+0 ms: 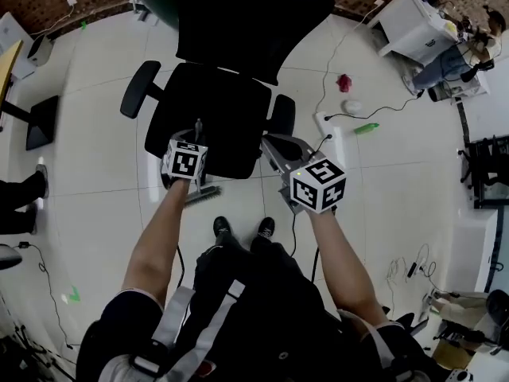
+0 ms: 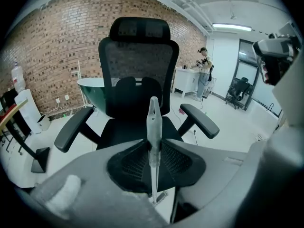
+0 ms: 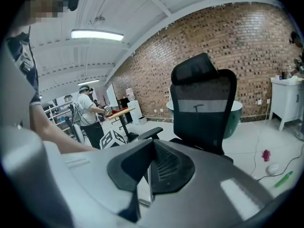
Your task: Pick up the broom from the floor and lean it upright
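Nearest: person in dark clothes with grey harness straps, black shoes on the floor, both forearms stretched forward.
Left gripper: jaws part-closed and clamped on the broom, ribbed pads pressing its handle from both sides.
Right gripper: jaws nearly together with only a thin slit between, nothing in them; it sat to the right of the left one, apart from the broom.
Broom place: in the left jaws, in front of the person's feet and just short of the front edge of the office chair.
Broom axis: near upright. The handle rose out of the jaws toward the chair back, and the brush head hung below the gripper. Couldn't tell if the bristles touched the floor.
Key relation: the broom already ran through the left jaws, so the left hand was the working one. The chair seat lay straight ahead and looked the nearest thing to lean it on.
Next move, judged: set the bristles down, tip the handle onto a support, then open the jaws.
Broom build: thin pale translucent plastic handle, flattened, with a hang loop at the tip; short dark bristle row.
Chair: black mesh back, padded seat, curved armrests.
Floor: glossy white tiles.
Risk: the slim handle could slide on the smooth floor.
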`<act>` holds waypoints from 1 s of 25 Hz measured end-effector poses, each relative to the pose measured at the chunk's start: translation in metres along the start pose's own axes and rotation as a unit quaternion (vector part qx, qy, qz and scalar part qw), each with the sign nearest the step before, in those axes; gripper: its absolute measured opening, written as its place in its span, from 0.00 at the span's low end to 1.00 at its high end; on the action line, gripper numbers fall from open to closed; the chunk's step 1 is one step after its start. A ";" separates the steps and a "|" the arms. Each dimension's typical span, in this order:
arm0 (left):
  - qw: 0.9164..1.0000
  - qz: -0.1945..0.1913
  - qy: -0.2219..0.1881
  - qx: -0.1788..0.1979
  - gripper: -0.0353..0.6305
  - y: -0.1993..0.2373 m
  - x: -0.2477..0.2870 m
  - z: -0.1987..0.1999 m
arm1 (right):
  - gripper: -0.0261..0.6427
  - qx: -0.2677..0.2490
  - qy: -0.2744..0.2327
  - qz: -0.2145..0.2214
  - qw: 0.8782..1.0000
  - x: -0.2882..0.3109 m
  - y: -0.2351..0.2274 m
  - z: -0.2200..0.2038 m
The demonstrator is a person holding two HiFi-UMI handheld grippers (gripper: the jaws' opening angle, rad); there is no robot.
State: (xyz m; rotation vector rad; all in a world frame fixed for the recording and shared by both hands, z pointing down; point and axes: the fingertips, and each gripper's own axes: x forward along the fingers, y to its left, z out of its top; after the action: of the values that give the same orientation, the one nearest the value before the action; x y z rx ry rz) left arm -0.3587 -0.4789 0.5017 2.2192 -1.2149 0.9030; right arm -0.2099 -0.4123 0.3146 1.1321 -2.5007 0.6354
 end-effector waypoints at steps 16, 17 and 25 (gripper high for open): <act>1.000 0.011 0.004 0.023 0.20 -0.009 0.019 -0.005 | 0.04 -0.022 0.003 0.027 0.999 0.004 -0.010 0.001; 1.000 0.013 0.005 0.020 0.22 -0.008 0.020 -0.006 | 0.04 -0.025 0.005 0.033 0.999 0.005 -0.009 0.003; 0.999 0.045 -0.004 0.001 0.30 -0.002 0.012 -0.007 | 0.04 -0.030 0.016 0.069 0.997 0.007 -0.016 0.000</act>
State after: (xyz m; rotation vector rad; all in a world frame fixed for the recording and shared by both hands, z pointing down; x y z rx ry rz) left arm -0.3539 -0.4803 0.5148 2.1862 -1.3263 0.9309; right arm -0.2021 -0.4256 0.3215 0.9286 -2.5686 0.6055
